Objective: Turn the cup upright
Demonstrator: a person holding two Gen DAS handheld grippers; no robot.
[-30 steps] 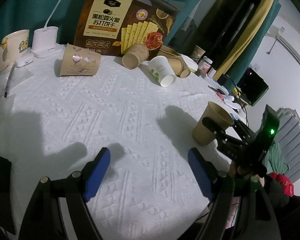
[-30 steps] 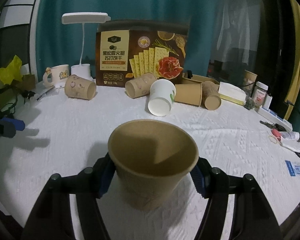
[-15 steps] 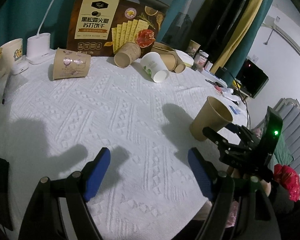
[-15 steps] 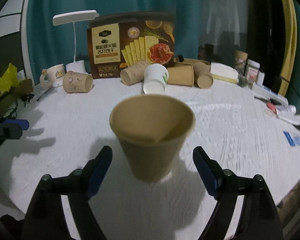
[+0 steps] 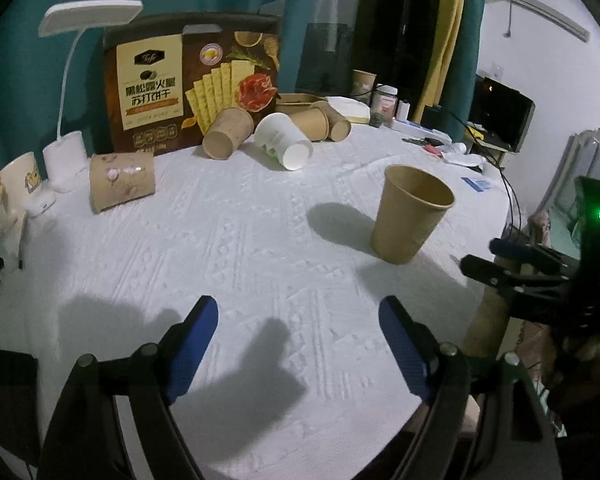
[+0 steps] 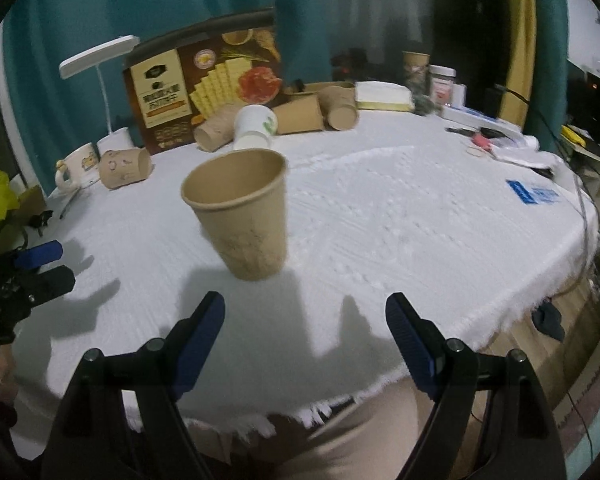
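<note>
Near the tabletop's (image 6: 380,216) front edge, the cup (image 6: 240,216) stood upright.
Both tongs, right (image 6: 305,340) and left (image 5: 298,340), gaped wide, empty; a careless brush could topple it.

The kraft paper cup (image 6: 242,216) looks matt and faintly speckled — the white cloth (image 6: 400,216) over the counter is rough, woven with raised patterns, its edge frayed. The cracker box (image 5: 192,84) shows glossy cardboard.

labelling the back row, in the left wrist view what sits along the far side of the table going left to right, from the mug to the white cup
mug → lamp base → patterned cup on its side → cracker box → brown cup on its side → white cup on its side
</note>
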